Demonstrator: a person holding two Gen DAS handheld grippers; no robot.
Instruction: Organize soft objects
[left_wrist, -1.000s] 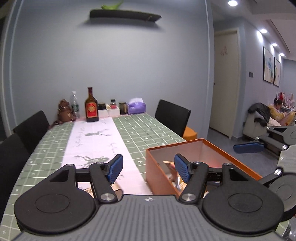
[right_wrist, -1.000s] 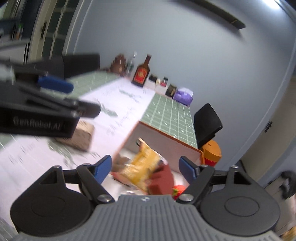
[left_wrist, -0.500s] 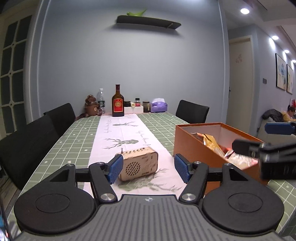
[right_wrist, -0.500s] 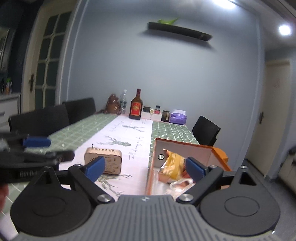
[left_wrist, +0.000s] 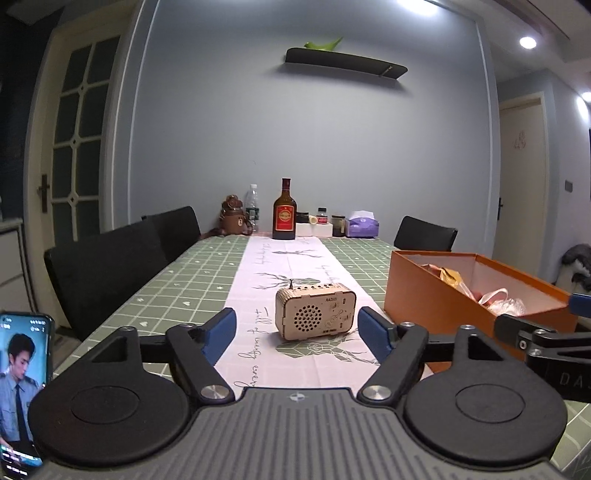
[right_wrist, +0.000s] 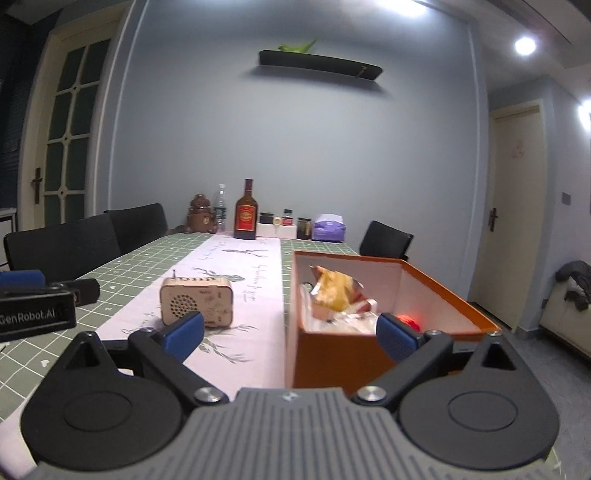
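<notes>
Orange box (right_wrist: 369, 354) holds soft packets | both my grippers, left (left_wrist: 297, 334) and right (right_wrist: 290, 332), spread, empty | risk: snagging box rim, knocking wooden radio (left_wrist: 316, 313)

Grey-blue wall (left_wrist: 295, 147) with dark shelf (left_wrist: 345, 66), black chairs (left_wrist: 107, 273), ceiling spotlights (left_wrist: 527, 42).

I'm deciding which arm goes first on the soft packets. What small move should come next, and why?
Probably ease the right tongs forward and down over the orange box toward the yellow packet. Both tongs are open and empty, the right ones already face the box's open top, and the left tongs face the wooden radio, which looks hard.
</notes>
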